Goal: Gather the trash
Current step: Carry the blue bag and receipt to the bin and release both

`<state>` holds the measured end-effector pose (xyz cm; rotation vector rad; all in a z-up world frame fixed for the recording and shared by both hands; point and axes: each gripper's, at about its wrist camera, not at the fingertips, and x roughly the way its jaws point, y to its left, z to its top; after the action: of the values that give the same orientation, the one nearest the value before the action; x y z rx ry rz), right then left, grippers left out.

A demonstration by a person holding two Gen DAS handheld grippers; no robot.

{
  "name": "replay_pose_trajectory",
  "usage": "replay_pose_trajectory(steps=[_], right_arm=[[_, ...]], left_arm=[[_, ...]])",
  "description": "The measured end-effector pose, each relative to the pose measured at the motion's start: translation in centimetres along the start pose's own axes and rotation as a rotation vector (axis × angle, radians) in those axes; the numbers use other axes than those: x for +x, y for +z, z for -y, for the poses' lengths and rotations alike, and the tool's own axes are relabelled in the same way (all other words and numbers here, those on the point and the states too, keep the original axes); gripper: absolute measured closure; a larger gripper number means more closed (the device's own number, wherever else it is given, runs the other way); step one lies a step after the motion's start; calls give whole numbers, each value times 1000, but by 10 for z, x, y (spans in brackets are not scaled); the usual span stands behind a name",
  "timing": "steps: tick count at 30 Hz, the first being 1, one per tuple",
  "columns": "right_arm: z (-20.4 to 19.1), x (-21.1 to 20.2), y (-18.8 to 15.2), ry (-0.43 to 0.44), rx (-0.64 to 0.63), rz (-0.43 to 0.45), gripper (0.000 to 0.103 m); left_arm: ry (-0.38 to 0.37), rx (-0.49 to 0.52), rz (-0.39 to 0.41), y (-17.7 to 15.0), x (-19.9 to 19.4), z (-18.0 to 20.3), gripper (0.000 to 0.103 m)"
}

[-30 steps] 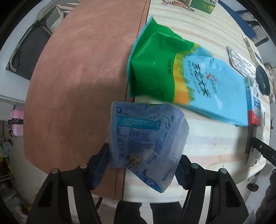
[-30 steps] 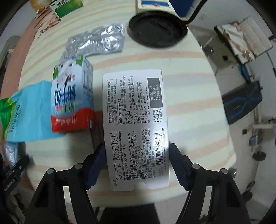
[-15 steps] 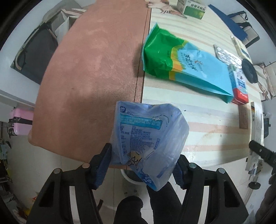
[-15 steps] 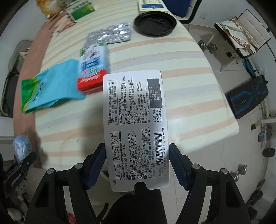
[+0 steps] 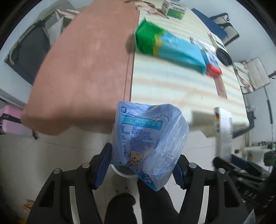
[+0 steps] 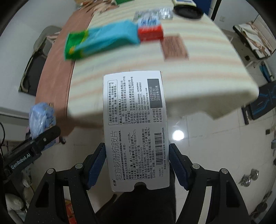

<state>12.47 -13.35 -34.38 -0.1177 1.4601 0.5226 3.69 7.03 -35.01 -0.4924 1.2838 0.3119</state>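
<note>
My left gripper [image 5: 143, 165] is shut on a crumpled blue plastic wrapper [image 5: 146, 136], held off the table's near edge above the tiled floor. A white round rim [image 5: 120, 172] shows on the floor under the wrapper. My right gripper [image 6: 137, 163] is shut on a white medicine box [image 6: 135, 124] with black print, also past the table's edge. The wrapper [image 6: 41, 118] and left gripper show at the left of the right wrist view; the box [image 5: 223, 127] shows at the right of the left wrist view.
On the striped table [image 6: 120, 56] lie a green and blue bag [image 5: 169, 46], a red and blue carton [image 6: 150, 30], a brown card [image 6: 174, 48], a foil blister pack [image 6: 153, 14] and a black lid [image 6: 188, 11]. A brown tabletop [image 5: 86, 65] adjoins at left.
Both grippers have drawn back from the table with their loads. They now hang past its near edge over the floor, and the table items look farther away.
</note>
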Motion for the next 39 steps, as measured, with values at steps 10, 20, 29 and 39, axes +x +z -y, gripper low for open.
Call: replay_pose_trajectory(steps=[10,20,29,39], right_arm=[[29,135,-122,-3,143,-200,29],[60,318,-145,9,159,-289,28],[63,402,-146,-35,97,-337,2],[46,378,-140,-205,32,-309,2]], left_arm=[[-86,6,-246,-83,128,-34,43],[-68,-37,-377,-114,304,-70,13],[81,-77,-298,-126,327,-104,5],[188,-20,-300,-131,305,-101,5]])
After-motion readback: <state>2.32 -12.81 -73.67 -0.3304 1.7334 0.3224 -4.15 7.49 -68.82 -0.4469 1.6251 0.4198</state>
